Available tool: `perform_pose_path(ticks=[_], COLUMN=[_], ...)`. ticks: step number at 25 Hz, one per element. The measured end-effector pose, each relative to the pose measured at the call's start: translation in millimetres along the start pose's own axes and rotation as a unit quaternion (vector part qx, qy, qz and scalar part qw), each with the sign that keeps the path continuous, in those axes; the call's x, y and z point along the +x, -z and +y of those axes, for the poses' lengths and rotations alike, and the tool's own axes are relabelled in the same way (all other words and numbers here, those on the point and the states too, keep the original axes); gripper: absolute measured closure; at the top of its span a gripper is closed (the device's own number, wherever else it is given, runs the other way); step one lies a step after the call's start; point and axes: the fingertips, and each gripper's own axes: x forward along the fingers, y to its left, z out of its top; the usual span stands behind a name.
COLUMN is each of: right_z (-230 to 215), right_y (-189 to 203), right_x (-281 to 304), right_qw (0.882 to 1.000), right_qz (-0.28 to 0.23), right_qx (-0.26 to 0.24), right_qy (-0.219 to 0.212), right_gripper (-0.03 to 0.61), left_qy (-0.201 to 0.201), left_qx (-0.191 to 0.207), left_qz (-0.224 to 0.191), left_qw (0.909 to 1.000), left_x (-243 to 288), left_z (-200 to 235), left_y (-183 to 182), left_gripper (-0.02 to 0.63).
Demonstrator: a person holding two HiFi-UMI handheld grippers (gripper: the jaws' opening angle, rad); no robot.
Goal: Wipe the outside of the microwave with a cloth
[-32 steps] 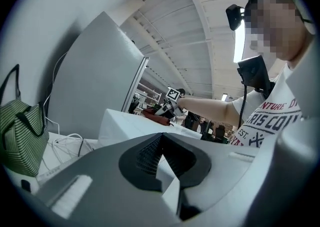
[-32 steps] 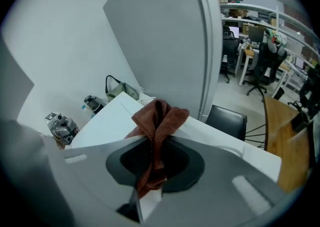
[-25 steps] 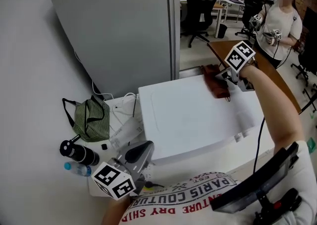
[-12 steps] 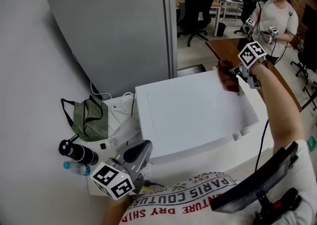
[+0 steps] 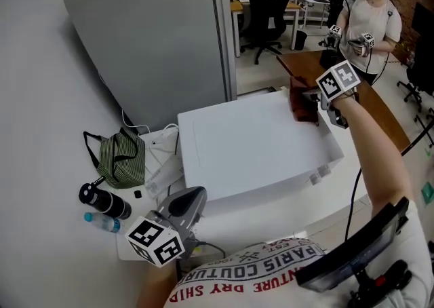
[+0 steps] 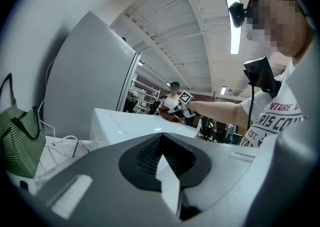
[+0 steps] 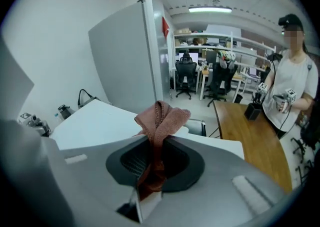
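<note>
The white microwave (image 5: 258, 150) stands on a white table, its flat top facing me. A reddish-brown cloth (image 5: 299, 102) lies on the far right corner of that top, and my right gripper (image 5: 308, 103) is shut on it. In the right gripper view the cloth (image 7: 161, 117) bunches up between the jaws above the microwave top (image 7: 95, 121). My left gripper (image 5: 184, 206) hovers low at the microwave's near left corner, shut with nothing in it. The left gripper view looks along the shut left gripper (image 6: 161, 147) across the microwave (image 6: 127, 123) toward the cloth (image 6: 167, 114).
A tall grey cabinet (image 5: 163, 35) stands behind the microwave. Left of it lie a green striped bag (image 5: 122, 159), white cables (image 5: 159, 145), a black bottle (image 5: 103, 201) and a water bottle (image 5: 102, 222). A wooden table (image 5: 369, 100) and a standing person (image 5: 366, 18) are at the right.
My right gripper has carried the cloth across the microwave top toward its far right corner. The left gripper has barely moved.
</note>
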Motion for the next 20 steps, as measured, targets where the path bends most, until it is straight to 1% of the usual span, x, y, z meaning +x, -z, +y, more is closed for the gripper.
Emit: perform_pose_path(ticks=[2, 4, 6, 8, 11, 13, 17, 20], right_z=[22, 52, 88, 125, 175, 198, 223, 230], right_y=[0, 3, 14, 33, 75, 106, 178, 224], right_x=[-17, -37, -62, -90, -133, -156, -187, -198], right_qw=[0.999, 0.996, 0.991, 0.984, 0.972, 0.967, 0.961, 0.959], right_qz=[-0.03, -0.062, -0.093, -0.119, -0.154, -0.174, -0.202, -0.222], right_qx=[-0.03, -0.058, -0.088, -0.12, -0.156, -0.168, -0.168, -0.16], right_qy=[0.0, -0.013, -0.033, -0.055, -0.08, -0.084, -0.083, -0.075], right_gripper=[0.532, 0.533, 0.532, 0.532, 0.532, 0.532, 0.532, 0.532], left_qy=[0.003, 0.007, 0.013, 0.019, 0.027, 0.031, 0.039, 0.038], left_qx=[0.003, 0.008, 0.01, 0.013, 0.018, 0.016, 0.01, 0.005], left_qz=[-0.002, -0.002, -0.002, 0.0, 0.001, 0.0, 0.006, 0.015], left_qw=[1.0, 0.9999, 0.9999, 0.9997, 0.9995, 0.9994, 0.9992, 0.9991], left_x=[-1, -1, -2, -4, -10, -16, -31, -44], left_z=[-13, -31, -55, -84, -129, -158, -217, -251], left_y=[-1, 3, 8, 15, 28, 38, 66, 87], left_gripper=[0.607, 0.607, 0.607, 0.607, 0.607, 0.607, 0.607, 0.607])
